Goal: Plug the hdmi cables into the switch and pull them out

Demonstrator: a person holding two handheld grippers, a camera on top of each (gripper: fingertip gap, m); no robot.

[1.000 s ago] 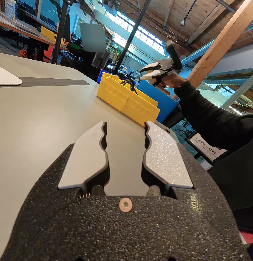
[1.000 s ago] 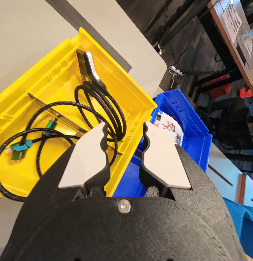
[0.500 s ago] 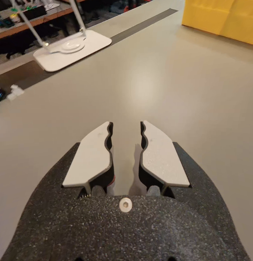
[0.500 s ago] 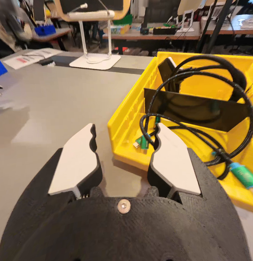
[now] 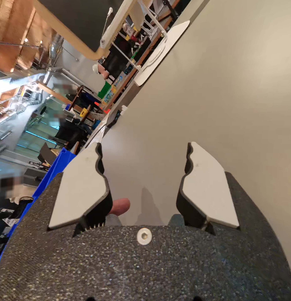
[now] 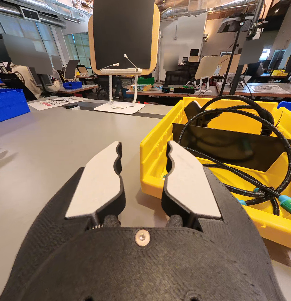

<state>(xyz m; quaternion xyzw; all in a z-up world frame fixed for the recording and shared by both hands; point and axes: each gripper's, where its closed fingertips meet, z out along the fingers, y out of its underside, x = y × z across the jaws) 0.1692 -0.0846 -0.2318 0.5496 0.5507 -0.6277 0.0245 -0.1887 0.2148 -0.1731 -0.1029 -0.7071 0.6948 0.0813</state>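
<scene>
A yellow bin (image 6: 151, 156) stands on the grey table (image 6: 52, 146) at the right of the right wrist view. It holds coiled black braided HDMI cables (image 6: 248, 116) with green plugs (image 6: 287, 207). A black switch box (image 6: 192, 107) leans in its far compartment behind a black divider (image 6: 222, 146). My right gripper (image 6: 144, 143) is open and empty, low over the table just left of the bin's near corner. My left gripper (image 5: 144, 145) is wide open and empty over bare table (image 5: 222, 97), its view rolled sideways. A person's fingertip (image 5: 121, 207) shows under its left finger.
A white stand (image 6: 119, 108) bearing a dark panel stands at the table's far edge, also in the left wrist view (image 5: 167, 47). A blue bin (image 6: 9, 105) sits far left, also in the left wrist view (image 5: 55, 169). A small black device (image 6: 71, 105) and a paper sheet (image 6: 58, 102) lie near the far edge.
My left gripper has rolled sideways, turned toward the table's left edge, and opened wider. My right gripper has come down from above the bin to table level beside it and narrowed slightly.
</scene>
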